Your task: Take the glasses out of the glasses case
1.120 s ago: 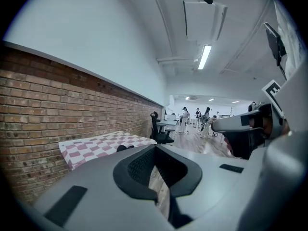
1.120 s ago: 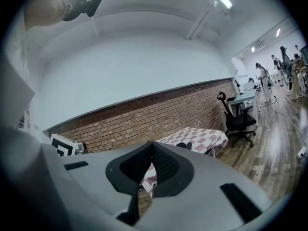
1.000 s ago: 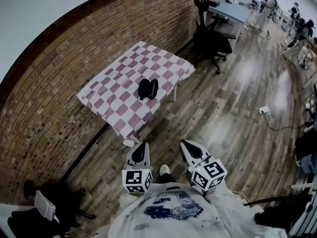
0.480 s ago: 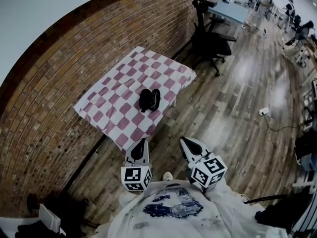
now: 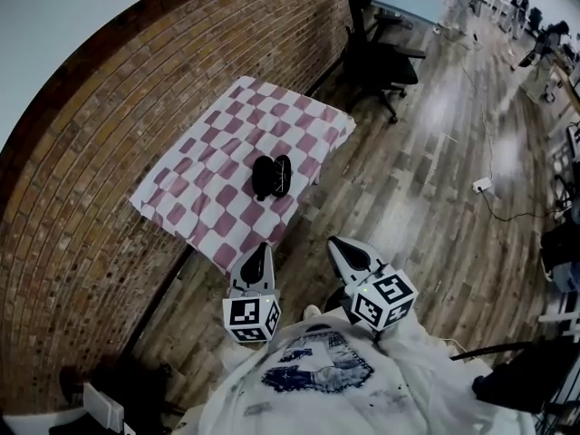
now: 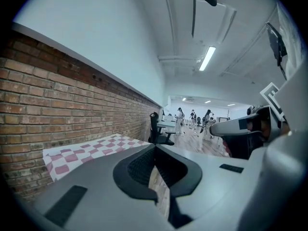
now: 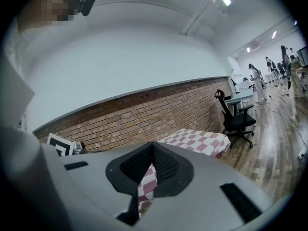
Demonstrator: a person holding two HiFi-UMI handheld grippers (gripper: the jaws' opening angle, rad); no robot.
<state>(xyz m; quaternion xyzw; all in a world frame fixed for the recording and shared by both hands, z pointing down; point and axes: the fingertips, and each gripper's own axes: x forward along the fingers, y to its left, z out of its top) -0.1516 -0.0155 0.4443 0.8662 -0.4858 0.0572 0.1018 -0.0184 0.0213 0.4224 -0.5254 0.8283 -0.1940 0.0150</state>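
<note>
A black glasses case lies closed on a table under a pink-and-white chequered cloth, which stands against a brick wall. Both grippers are held level in front of the person's body, just short of the table's near edge. My left gripper is shut, its jaws meeting at the tips with nothing between them. My right gripper is shut too and holds nothing. The case is well ahead of both. No glasses are visible.
A brick wall runs behind the table. A black office chair stands beyond the table's far end on the wooden floor. A cable and socket strip lie on the floor at right. People stand far off by desks.
The person has walked towards the table: the table and case lie closer to the two grippers than a second ago. Both grippers stay shut.
</note>
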